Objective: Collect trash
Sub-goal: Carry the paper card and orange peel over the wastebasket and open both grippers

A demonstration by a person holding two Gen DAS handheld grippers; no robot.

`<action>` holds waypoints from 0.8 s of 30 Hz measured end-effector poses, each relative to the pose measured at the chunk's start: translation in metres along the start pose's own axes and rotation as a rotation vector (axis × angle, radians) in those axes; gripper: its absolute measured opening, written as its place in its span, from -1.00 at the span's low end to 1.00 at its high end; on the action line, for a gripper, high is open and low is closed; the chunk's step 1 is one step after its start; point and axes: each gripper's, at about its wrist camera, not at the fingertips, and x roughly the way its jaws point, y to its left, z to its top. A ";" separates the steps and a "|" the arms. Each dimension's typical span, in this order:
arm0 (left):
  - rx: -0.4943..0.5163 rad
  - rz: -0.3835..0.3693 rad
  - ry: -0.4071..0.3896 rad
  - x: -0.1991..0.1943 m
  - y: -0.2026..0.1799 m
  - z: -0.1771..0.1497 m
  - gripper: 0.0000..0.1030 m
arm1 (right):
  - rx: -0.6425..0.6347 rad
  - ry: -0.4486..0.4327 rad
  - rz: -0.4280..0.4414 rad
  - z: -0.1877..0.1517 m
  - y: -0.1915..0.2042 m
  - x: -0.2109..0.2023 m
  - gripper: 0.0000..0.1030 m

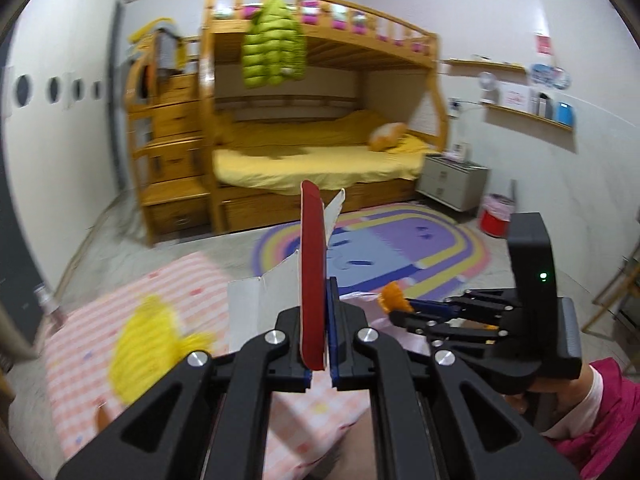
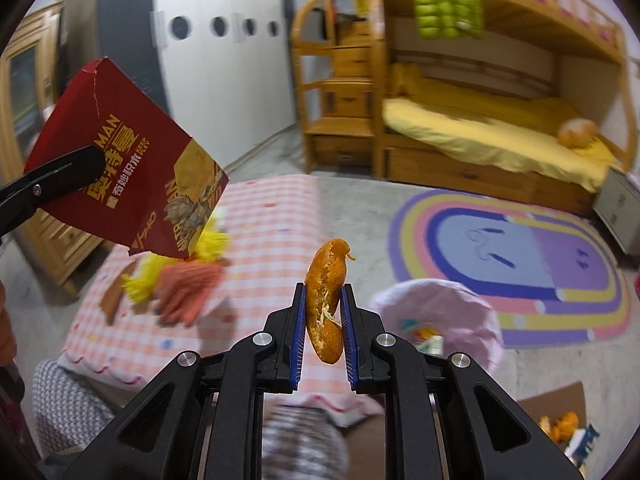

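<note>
Carton (image 1: 312,276), red and flattened, stands edge-on between my left gripper (image 1: 320,344) pads, clamped tight. Orange peel (image 2: 326,304) sits upright in my right gripper (image 2: 324,340), pinched by both blue pads, above the pink checked mat (image 2: 264,216), the pink-lined bin (image 2: 448,308) just right.

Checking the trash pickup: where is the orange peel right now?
The orange peel is pinched in the right gripper, held above the pink checked blanket; in the left wrist view it shows right of the red box.
</note>
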 end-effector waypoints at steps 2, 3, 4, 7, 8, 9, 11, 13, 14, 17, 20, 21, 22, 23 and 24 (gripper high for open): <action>0.003 -0.063 0.022 0.024 -0.013 0.000 -0.93 | 0.023 0.008 -0.040 -0.006 -0.016 0.000 -0.66; -0.004 -0.092 0.036 0.035 -0.017 -0.002 -0.93 | 0.039 0.017 -0.064 -0.011 -0.027 0.000 -0.66; -0.015 -0.121 0.054 0.048 -0.022 -0.003 -0.93 | 0.052 0.025 -0.079 -0.015 -0.035 0.002 -0.66; -0.042 -0.183 0.112 0.085 -0.032 -0.008 -0.93 | 0.091 0.050 -0.106 -0.024 -0.057 0.010 -0.66; -0.042 -0.197 0.129 0.097 -0.035 -0.009 -0.93 | 0.107 0.061 -0.117 -0.028 -0.065 0.013 -0.66; -0.038 -0.213 0.146 0.110 -0.039 -0.011 -0.93 | 0.123 0.070 -0.123 -0.031 -0.073 0.016 -0.66; -0.031 -0.231 0.168 0.129 -0.045 -0.012 -0.93 | 0.152 0.083 -0.130 -0.037 -0.086 0.022 -0.66; -0.030 -0.253 0.189 0.149 -0.049 -0.012 -0.93 | 0.174 0.097 -0.140 -0.042 -0.098 0.031 -0.66; -0.033 -0.266 0.198 0.157 -0.047 -0.011 -0.93 | 0.181 0.103 -0.144 -0.044 -0.103 0.036 -0.66; -0.031 -0.304 0.223 0.182 -0.054 -0.009 -0.93 | 0.200 0.120 -0.152 -0.051 -0.115 0.049 -0.66; -0.022 -0.314 0.249 0.205 -0.060 -0.009 -0.92 | 0.231 0.135 -0.151 -0.056 -0.127 0.065 -0.66; -0.024 -0.314 0.256 0.211 -0.061 -0.009 -0.92 | 0.239 0.142 -0.151 -0.058 -0.130 0.070 -0.66; -0.024 -0.314 0.269 0.221 -0.061 -0.010 -0.91 | 0.244 0.148 -0.152 -0.059 -0.133 0.075 -0.66; -0.025 -0.312 0.275 0.224 -0.062 -0.010 -0.89 | 0.247 0.153 -0.153 -0.060 -0.136 0.083 -0.66; -0.030 -0.309 0.285 0.231 -0.060 -0.011 -0.86 | 0.249 0.157 -0.151 -0.061 -0.139 0.089 -0.66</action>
